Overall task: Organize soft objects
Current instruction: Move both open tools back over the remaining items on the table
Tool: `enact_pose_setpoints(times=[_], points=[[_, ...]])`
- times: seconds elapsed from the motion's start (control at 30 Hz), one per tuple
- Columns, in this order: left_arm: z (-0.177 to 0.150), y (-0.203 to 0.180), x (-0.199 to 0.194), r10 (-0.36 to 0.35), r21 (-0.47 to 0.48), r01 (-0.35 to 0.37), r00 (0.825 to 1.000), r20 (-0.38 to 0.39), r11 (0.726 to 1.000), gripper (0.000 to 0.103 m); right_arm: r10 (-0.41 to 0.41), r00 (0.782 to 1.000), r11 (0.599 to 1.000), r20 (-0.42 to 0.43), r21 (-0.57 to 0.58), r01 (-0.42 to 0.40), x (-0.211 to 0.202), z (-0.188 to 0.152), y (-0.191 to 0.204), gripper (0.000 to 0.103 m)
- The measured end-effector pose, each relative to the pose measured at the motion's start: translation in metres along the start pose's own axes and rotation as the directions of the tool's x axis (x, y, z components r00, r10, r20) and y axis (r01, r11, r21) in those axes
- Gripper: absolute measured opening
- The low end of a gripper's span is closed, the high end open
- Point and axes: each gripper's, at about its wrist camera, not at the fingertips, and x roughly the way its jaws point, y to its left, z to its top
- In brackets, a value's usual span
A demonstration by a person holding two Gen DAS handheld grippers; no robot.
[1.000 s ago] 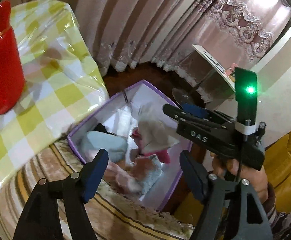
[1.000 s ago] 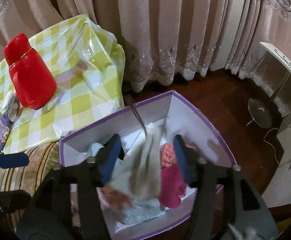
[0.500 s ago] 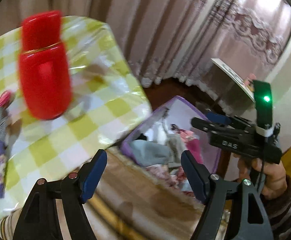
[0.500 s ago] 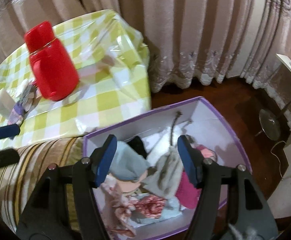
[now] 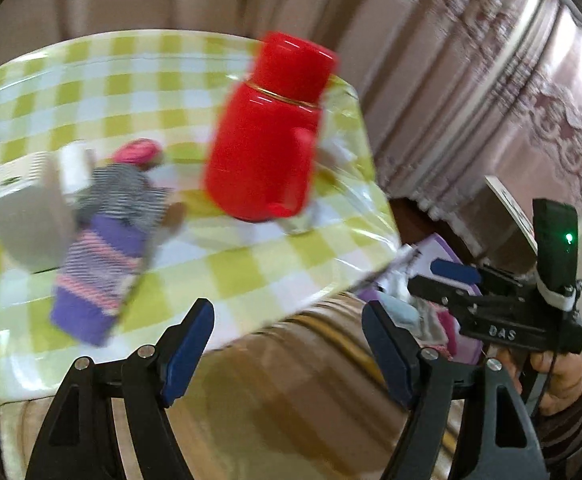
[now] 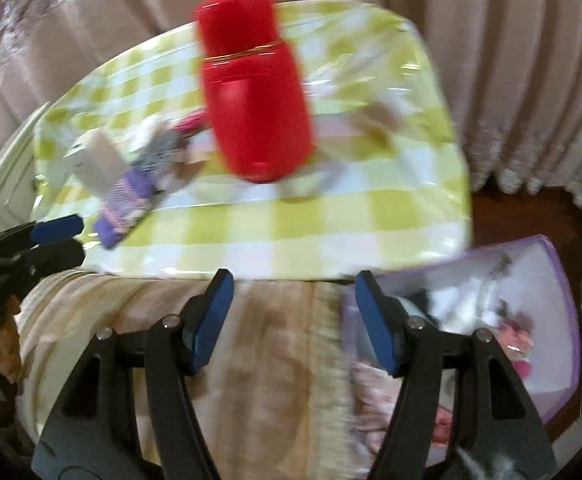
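On the checked surface (image 5: 251, 264), at the left, the striped purple sock (image 5: 99, 276) is now brought into view beside a grey-striped soft piece (image 5: 127, 196) and the red flask (image 5: 267, 140) — a second ago both cameras were turned on the purple box (image 6: 559, 312). The left gripper (image 5: 287, 348) is held wide and empty. The right gripper (image 6: 293, 320), likewise wide with nothing between its jaws, has been swung off the box, where the grey cloth it hung over was left — so a fresh pick-up is judged next
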Motion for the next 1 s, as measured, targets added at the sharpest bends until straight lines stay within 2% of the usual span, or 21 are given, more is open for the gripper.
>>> enact_pose_setpoints(times=[0.17, 0.3, 0.5, 0.73, 0.93, 1.0], points=[[0.008, 0.048, -0.036, 0.081, -0.058, -0.078, 0.995, 0.056, 0.995, 0.077, 0.111, 0.993, 0.993, -0.043, -0.043, -0.112, 0.021, 0.018, 0.053, 0.067], [0.015, 0.093, -0.058, 0.143, -0.147, -0.13, 0.986, 0.087, 0.981, 0.077, 0.203, 0.974, 0.978, -0.104, -0.025, -0.206, 0.047, 0.031, 0.093, 0.067], [0.039, 0.157, -0.081, 0.219, -0.257, -0.186, 0.97, 0.104, 0.948, 0.077, 0.242, 0.954, 0.967, -0.175, -0.042, -0.253, 0.087, 0.049, 0.153, 0.067], [0.087, 0.227, -0.065, 0.2, -0.346, -0.177, 0.979, 0.033, 0.921, 0.077, 0.274, 0.927, 0.961, -0.254, 0.041, -0.273, 0.129, 0.06, 0.191, 0.067], [0.136, 0.273, -0.036, 0.171, -0.398, -0.178, 0.984, -0.053, 0.9, 0.077, 0.266, 0.923, 0.962, -0.278, 0.142, -0.234, 0.156, 0.065, 0.203, 0.067], [0.149, 0.283, -0.02, 0.151, -0.402, -0.18, 0.983, -0.104, 0.898, 0.077, 0.261, 0.925, 0.961, -0.275, 0.161, -0.223, 0.16, 0.066, 0.207, 0.067]])
